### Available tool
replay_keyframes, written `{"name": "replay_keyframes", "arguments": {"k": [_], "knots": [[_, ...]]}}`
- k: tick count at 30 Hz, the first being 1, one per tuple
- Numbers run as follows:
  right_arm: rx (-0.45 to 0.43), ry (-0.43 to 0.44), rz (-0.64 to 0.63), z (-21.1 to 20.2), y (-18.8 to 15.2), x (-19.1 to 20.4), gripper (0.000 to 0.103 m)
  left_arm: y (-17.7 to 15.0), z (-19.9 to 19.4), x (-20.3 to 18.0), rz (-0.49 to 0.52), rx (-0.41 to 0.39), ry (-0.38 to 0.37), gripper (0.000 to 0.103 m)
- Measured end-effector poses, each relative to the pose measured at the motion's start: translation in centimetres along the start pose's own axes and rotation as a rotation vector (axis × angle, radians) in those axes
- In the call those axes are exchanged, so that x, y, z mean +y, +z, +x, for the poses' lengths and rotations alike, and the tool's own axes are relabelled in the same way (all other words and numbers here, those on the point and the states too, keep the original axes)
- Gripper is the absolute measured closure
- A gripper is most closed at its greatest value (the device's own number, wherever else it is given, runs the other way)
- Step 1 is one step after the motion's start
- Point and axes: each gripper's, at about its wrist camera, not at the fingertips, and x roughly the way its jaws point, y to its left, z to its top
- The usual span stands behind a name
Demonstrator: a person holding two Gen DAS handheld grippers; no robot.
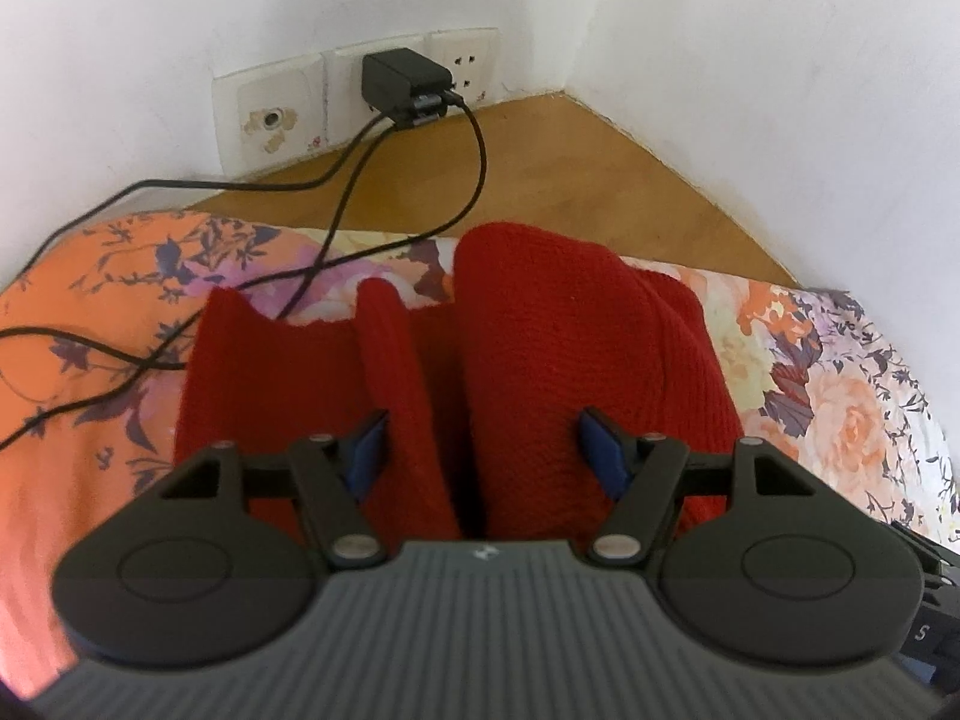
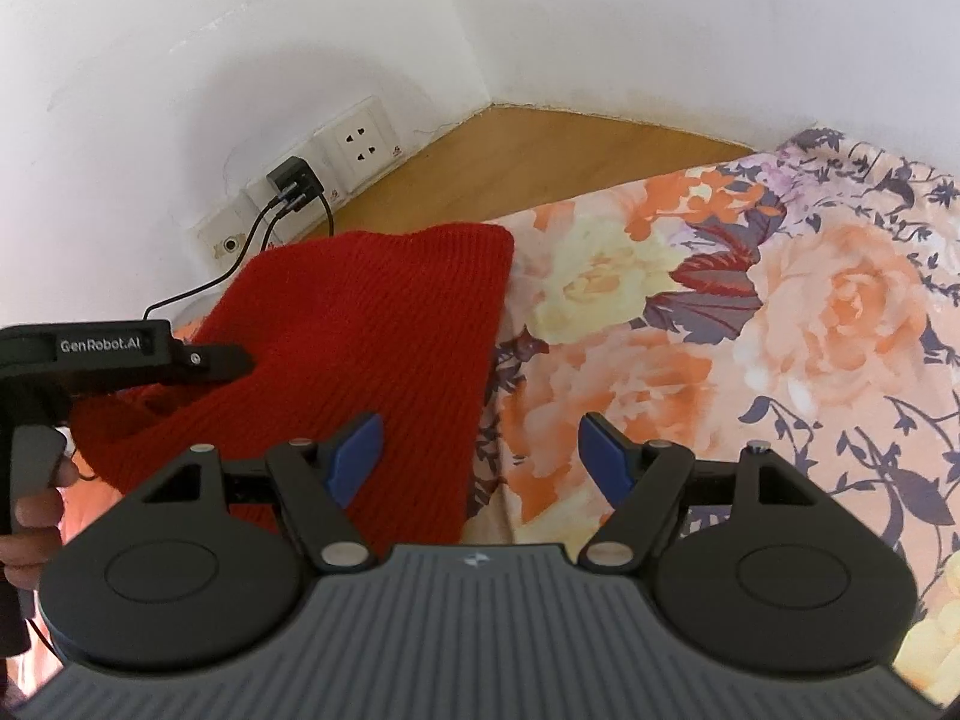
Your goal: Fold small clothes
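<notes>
A: Where's the red ribbed knit garment (image 1: 528,360) found?
B: Bunched on floral-print bedsheet (image 2: 750,330), nr wall corner.
A: Claws?
B: Left claw (image 1: 489,450) & right claw (image 2: 483,456) both spread wide, nothing gripped.

White walls (image 1: 780,60), wood ledge (image 1: 540,168), wall sockets (image 1: 462,60) w/ black charger (image 1: 402,81), floral bedsheet (image 2: 780,330)

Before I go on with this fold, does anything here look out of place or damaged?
Two things. Black charger cables trail from the wall adapter across the floral sheet and run right up to the red knit garment. The leftmost wall plate looks chipped around its round socket.
</notes>
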Motion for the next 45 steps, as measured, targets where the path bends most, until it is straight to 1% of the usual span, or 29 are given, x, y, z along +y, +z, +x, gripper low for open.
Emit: {"name": "replay_keyframes", "arguments": {"k": [4, 10, 11, 13, 15, 16, 18, 21, 25, 29, 33, 36, 38, 42, 45], "knots": [[0.007, 0.007, 0.015, 0.4, 0.0, -0.2, 0.024, -0.1, 0.8, 0.1, -0.021, 0.000, -0.055, 0.034], [0.012, 0.028, 0.044, 0.9, -0.1, -0.6, 0.023, -0.4, 1.9, 0.3, -0.045, -0.009, -0.098, 0.035], [0.013, 0.030, 0.051, 0.9, -0.1, -0.7, 0.023, -0.5, 1.9, 0.3, -0.038, -0.013, -0.102, 0.038], [0.014, 0.038, 0.065, 1.0, -0.2, -0.9, 0.023, -0.6, 1.6, 0.2, -0.007, -0.032, -0.099, 0.060], [0.015, 0.043, 0.077, 1.1, -0.2, -1.0, 0.023, -0.7, 1.2, 0.0, 0.020, -0.057, -0.096, 0.072], [0.016, 0.048, 0.085, 1.1, -0.2, -1.1, 0.023, -0.8, 0.9, 0.1, 0.026, -0.068, -0.102, 0.074], [0.016, 0.062, 0.099, 1.1, -0.2, -1.2, 0.023, -0.9, 0.3, 0.0, 0.042, -0.088, -0.110, 0.076], [0.010, 0.082, 0.122, 0.9, -0.3, -1.3, 0.023, -1.2, -1.0, 0.1, 0.043, -0.126, -0.125, 0.078], [-0.028, 0.120, 0.135, 0.1, -0.6, -0.8, 0.023, -1.2, -3.7, 0.9, 0.009, -0.183, -0.168, 0.079], [-0.038, 0.147, 0.109, -0.4, -0.7, 0.3, 0.022, -1.5, -6.5, 2.2, -0.009, -0.224, -0.162, 0.079], [-0.030, 0.180, 0.079, -0.5, -1.1, 1.5, 0.022, -2.4, -8.4, 4.5, -0.052, -0.242, -0.134, 0.079], [-0.010, 0.209, 0.054, -0.1, -1.7, 2.9, 0.022, -3.3, -8.8, 6.7, -0.095, -0.237, -0.103, 0.079], [0.007, 0.226, 0.036, 0.2, -2.0, 3.7, 0.021, -3.9, -8.6, 8.4, -0.127, -0.217, -0.077, 0.079], [0.049, 0.241, 0.000, 1.3, -3.0, 5.6, 0.021, -5.1, -6.8, 10.7, -0.140, -0.144, -0.036, 0.079], [0.075, 0.242, -0.014, 2.0, -3.6, 6.4, 0.021, -5.7, -6.0, 11.4, -0.153, -0.125, -0.021, 0.073]]}}
